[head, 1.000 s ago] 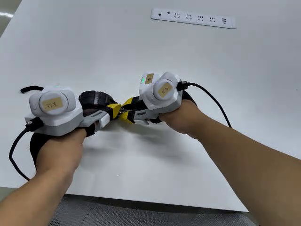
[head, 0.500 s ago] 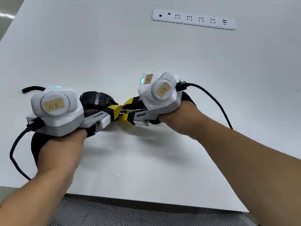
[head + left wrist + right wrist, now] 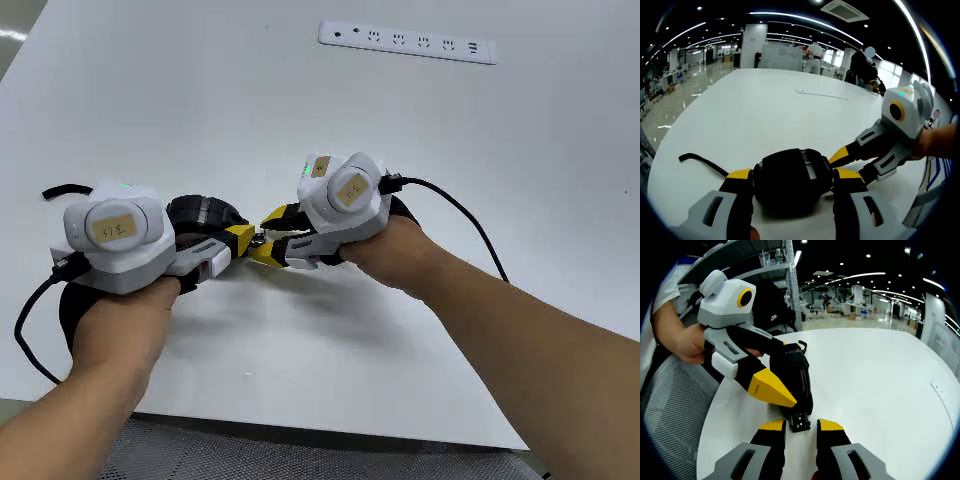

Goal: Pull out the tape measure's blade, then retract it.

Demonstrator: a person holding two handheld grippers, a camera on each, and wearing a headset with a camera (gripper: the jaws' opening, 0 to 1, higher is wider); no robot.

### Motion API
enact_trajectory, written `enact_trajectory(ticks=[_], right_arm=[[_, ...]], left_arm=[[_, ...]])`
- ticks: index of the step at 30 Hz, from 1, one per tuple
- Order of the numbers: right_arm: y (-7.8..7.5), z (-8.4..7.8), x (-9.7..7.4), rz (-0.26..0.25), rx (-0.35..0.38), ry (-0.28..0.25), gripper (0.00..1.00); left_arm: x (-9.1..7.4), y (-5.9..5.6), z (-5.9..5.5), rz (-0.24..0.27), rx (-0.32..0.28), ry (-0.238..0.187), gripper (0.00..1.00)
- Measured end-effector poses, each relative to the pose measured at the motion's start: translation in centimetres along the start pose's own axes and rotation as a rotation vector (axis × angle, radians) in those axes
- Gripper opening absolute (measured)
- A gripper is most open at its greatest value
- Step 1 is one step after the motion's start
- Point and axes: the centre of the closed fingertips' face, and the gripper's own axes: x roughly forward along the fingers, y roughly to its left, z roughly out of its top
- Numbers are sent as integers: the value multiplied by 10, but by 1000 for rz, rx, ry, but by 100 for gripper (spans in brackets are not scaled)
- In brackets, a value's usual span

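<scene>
A black tape measure (image 3: 205, 213) rests on the white table (image 3: 300, 110), and my left gripper (image 3: 216, 228) is shut on its case. In the left gripper view the case (image 3: 790, 186) sits between my two yellow-tipped jaws, so the left gripper (image 3: 792, 174) holds it by both sides. My right gripper (image 3: 268, 236) meets it from the right. Its narrow jaws are closed on the blade's small black end hook (image 3: 800, 421) at the right gripper (image 3: 801, 427) tips. The blade is still inside the case (image 3: 795, 372).
A white power strip (image 3: 407, 42) lies at the far side of the table. A black strap (image 3: 64, 188) curls left of the left gripper. The right gripper's cable (image 3: 455, 216) trails right. The table's near edge (image 3: 330, 432) runs just below my hands.
Nothing has visibly moved apart from a slight shift of the camera. Both grippers stay where they were at the tape measure.
</scene>
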Motion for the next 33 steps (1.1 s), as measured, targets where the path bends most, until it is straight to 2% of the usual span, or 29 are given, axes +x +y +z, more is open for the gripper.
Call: enact_trajectory(ticks=[2,6,14,18,22,26,29,33], right_arm=[[-1,0,-5,-9,17,-13,21],[-1,1,-13,-24,37,-32,22],[-2,4,-19,-40,47,-46,22],[-1,6,-25,-50,46,-51,23],[1,5,-37,-74,52,-66,26],[5,1,-49,-97,52,-72,30],[8,-4,-58,-113,51,-65,35],[12,-11,-73,-138,54,-57,38]], left_arm=[[-5,3,5,-11,9,-17,62],[-11,5,7,-33,50,-16,62],[-23,8,2,-61,100,-8,62],[-26,7,4,-78,113,-14,62],[-31,4,4,-112,169,-14,62],[-36,3,4,-139,195,-10,62],[-40,5,0,-146,224,4,62],[-47,1,-3,-189,257,1,63]])
